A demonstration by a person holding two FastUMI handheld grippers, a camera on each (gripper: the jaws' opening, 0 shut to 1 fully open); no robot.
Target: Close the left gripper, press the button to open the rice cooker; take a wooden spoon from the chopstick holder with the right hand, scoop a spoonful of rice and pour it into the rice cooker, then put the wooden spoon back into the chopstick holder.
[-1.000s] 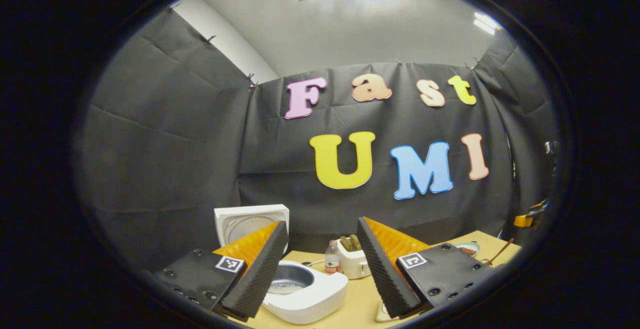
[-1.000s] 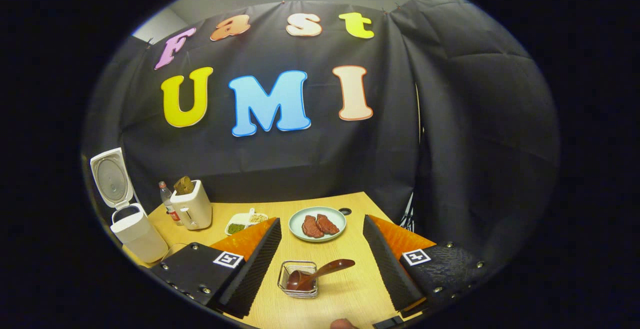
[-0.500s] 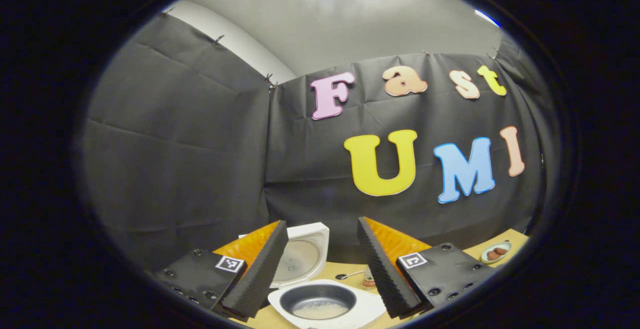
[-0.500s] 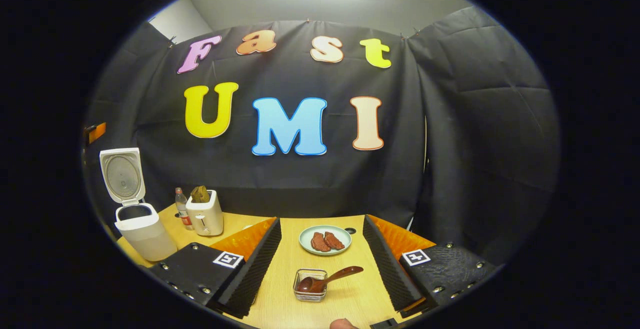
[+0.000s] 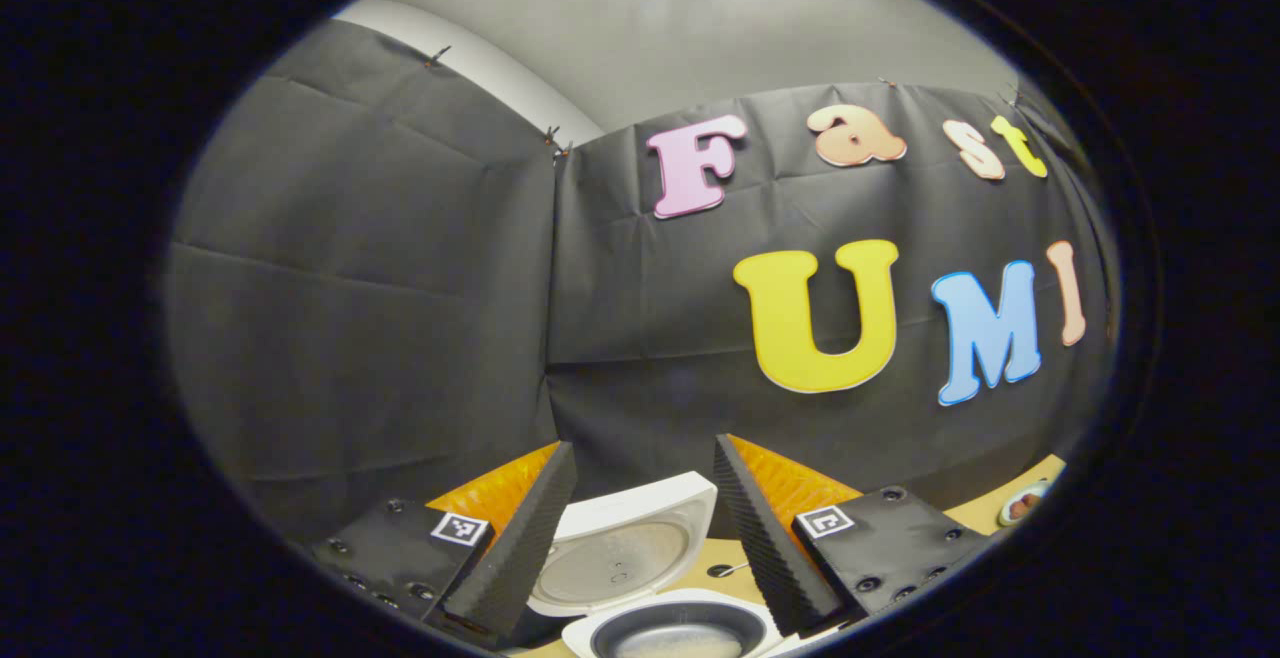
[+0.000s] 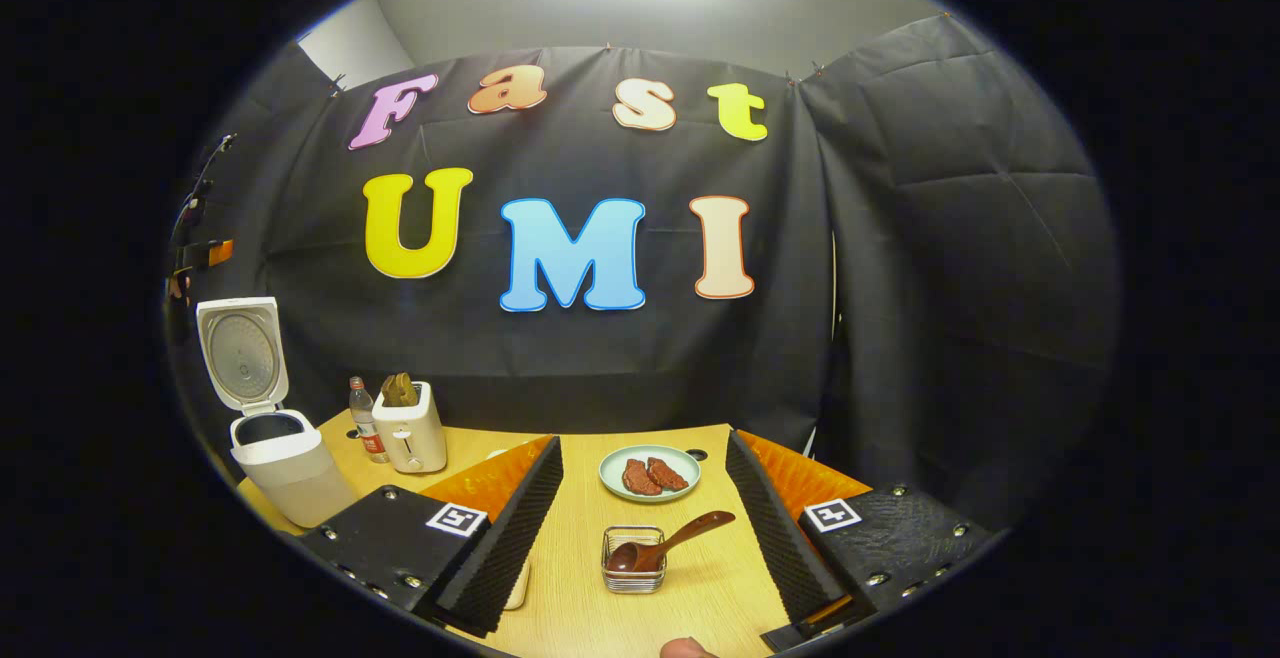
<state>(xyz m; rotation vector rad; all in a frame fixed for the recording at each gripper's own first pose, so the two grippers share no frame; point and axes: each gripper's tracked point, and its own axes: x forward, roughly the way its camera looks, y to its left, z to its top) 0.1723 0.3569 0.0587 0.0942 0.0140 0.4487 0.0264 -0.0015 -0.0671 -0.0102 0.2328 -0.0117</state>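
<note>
Right gripper view: the right gripper [image 6: 645, 528] has its fingers spread apart, empty, above the wooden surface [image 6: 580, 618]. Between them stands a small wire chopstick holder [image 6: 633, 573] with one wooden spoon [image 6: 665, 545] leaning in it. Beyond sits a plate [image 6: 650, 472] with two pieces of meat. Far left: one toaster [image 6: 410, 432], one bottle [image 6: 362, 421], and the rice cooker [image 6: 270, 443], lid up. Left gripper view: the left gripper [image 5: 640, 528] also has its fingers apart, over the open cooker's inner pot [image 5: 680, 633], which holds some rice.
</note>
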